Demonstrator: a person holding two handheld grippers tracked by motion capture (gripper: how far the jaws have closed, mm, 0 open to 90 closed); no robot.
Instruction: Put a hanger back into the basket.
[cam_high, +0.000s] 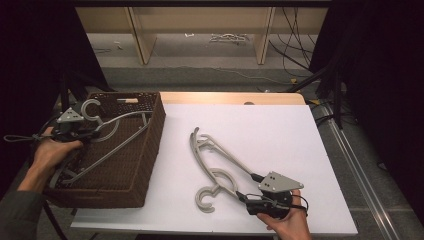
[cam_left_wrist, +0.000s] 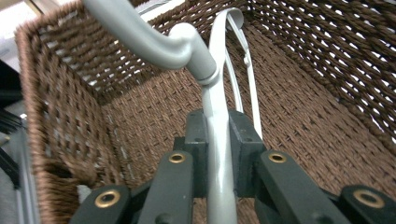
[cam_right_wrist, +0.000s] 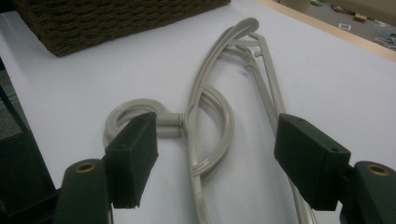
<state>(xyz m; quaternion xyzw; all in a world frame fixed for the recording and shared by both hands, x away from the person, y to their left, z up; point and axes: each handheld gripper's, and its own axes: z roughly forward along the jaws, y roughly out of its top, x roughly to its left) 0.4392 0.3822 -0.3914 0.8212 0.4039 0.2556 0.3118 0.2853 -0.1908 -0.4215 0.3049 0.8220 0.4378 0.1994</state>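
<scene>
Nearest me, my right gripper (cam_high: 248, 199) sits low at the front edge of the white table (cam_high: 280, 130), its jaws spread wide apart and holding nothing; in the right gripper view they straddle the neck of the grey plastic hanger on the table (cam_right_wrist: 210, 116), one pad just beside the hook loop and the other beyond the far bar. I judge that stance is meant to let me close on the stem where hook meets body, the stiffest spot to lift from. This hanger lies flat, hook toward me, its arms running away up the board, well apart from the basket. Farther off to my left, my left gripper (cam_left_wrist: 217, 140) is clamped on the second hanger (cam_high: 107, 127), the pads pinching its thin body just below the swivel hook, which rises toward the camera in the left gripper view. That hanger sits tilted inside the brown wicker basket (cam_high: 150, 145), its hook up near the back rim and its arms slanting down toward the basket floor, held so, I think, to steer it in or out past the walls.
</scene>
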